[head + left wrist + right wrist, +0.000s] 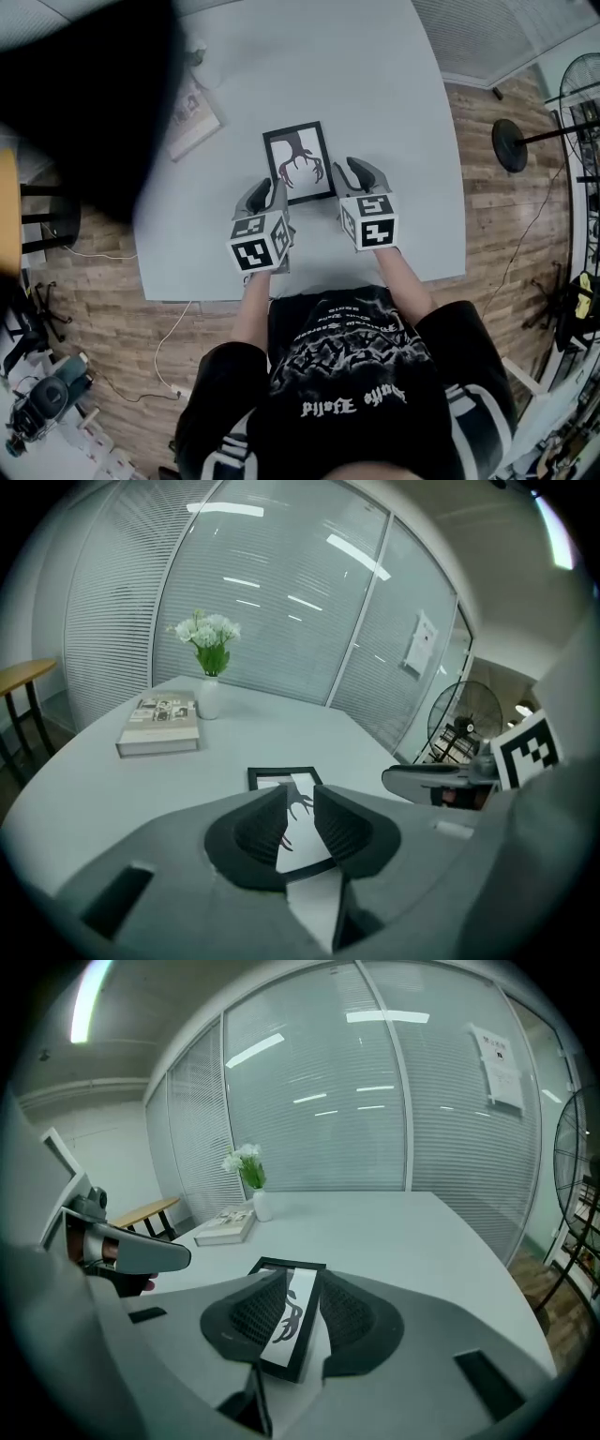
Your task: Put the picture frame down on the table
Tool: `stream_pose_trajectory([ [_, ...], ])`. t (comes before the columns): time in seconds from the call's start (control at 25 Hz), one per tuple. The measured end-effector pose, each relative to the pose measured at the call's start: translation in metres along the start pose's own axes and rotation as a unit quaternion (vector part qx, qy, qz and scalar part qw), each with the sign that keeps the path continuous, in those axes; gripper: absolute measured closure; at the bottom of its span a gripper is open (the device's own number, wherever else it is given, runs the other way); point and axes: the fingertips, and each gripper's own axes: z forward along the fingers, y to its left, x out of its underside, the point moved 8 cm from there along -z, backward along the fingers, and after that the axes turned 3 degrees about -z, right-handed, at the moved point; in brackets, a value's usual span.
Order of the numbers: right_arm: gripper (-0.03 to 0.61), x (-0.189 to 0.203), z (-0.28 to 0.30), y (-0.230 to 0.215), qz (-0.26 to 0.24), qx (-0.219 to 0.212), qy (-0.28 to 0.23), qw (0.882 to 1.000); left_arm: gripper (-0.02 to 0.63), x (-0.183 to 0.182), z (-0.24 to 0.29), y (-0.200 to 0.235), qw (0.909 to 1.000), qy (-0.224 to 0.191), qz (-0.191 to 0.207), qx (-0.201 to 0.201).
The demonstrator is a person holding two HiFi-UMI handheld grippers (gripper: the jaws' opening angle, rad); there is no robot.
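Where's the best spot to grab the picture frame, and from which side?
Grip the picture frame by its black border at the near short edge, coming in low from the person's side. It lies flat on the table, so only that thin rim likely offers a hold.

Mid-frame, a picture frame (298, 161) lies flat on the grey table (375, 84). The left gripper (265, 196) and right gripper (361, 174) flank its lower corners. A book (192, 117) lies upper left.
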Motion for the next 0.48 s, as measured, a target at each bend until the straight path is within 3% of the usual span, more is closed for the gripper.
stream_pose_trajectory([
  [0.48,0.477,-0.026,-0.063,0.018,-0.004,-0.013,-0.073,0.997,0.535,-0.023,-0.069,-0.021,0.9954,-0.09,0.031,-0.008],
])
